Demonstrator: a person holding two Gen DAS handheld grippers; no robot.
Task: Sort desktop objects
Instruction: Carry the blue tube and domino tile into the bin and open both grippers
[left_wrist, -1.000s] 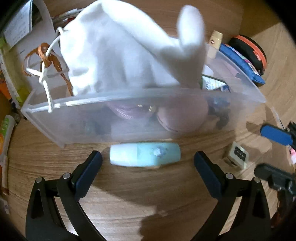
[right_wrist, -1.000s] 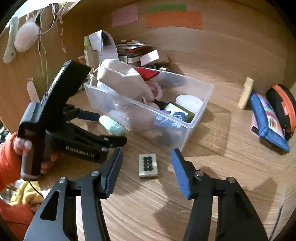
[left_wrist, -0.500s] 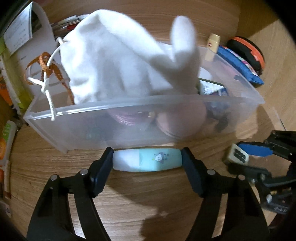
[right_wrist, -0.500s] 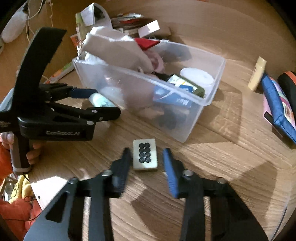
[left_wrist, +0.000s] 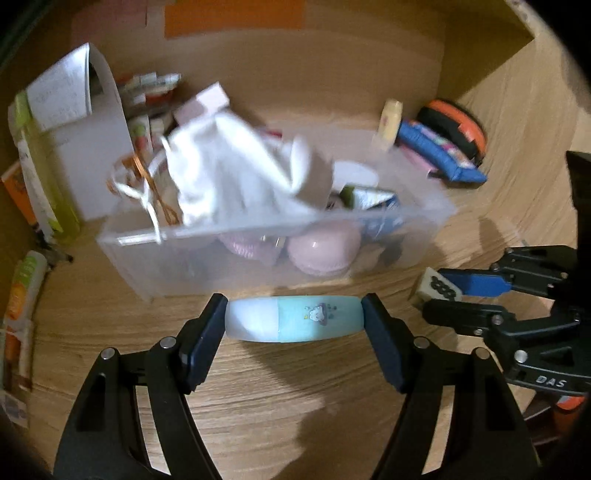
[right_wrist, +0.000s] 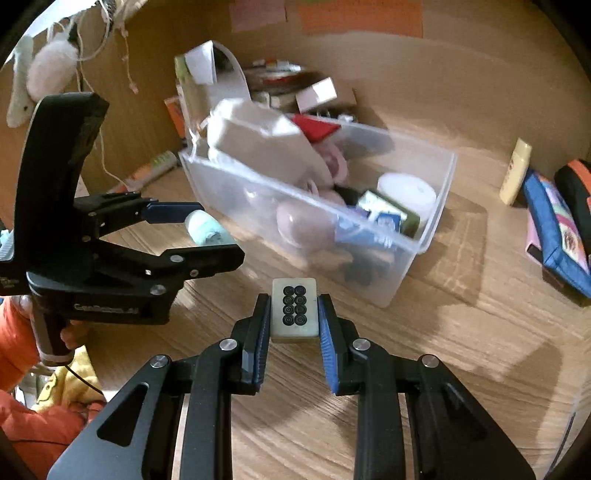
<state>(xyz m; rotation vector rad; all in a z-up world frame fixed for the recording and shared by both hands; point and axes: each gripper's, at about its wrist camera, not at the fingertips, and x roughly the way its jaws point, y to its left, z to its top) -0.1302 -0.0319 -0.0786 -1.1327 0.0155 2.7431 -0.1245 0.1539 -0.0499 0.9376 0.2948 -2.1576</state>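
My left gripper (left_wrist: 293, 320) is shut on a pale blue tube (left_wrist: 295, 323) with a small cartoon print, held crosswise by its two ends, just in front of the clear plastic bin (left_wrist: 258, 273). In the right wrist view that tube (right_wrist: 205, 228) shows between the left gripper's fingers (right_wrist: 166, 213), lifted off the desk. My right gripper (right_wrist: 294, 314) is shut on a cream mahjong tile (right_wrist: 294, 312) with black circles, gripped by its sides. The tile (left_wrist: 439, 288) also appears at the right of the left wrist view. A white drawstring bag (left_wrist: 240, 166) fills the bin's left end.
The bin (right_wrist: 436, 206) holds pink round items, a white roll and small boxes. A blue pencil case (right_wrist: 554, 229), an orange-black case (left_wrist: 454, 129) and a cream tube (right_wrist: 515, 171) lie to the right. Boxes, papers and tubes crowd the back left corner. A hand in an orange sleeve (right_wrist: 22, 354) holds the left gripper.
Both grippers closed, the left on the blue tube and the right on the mahjong tile. The left gripper then rose and drew back from the bin with the tube.
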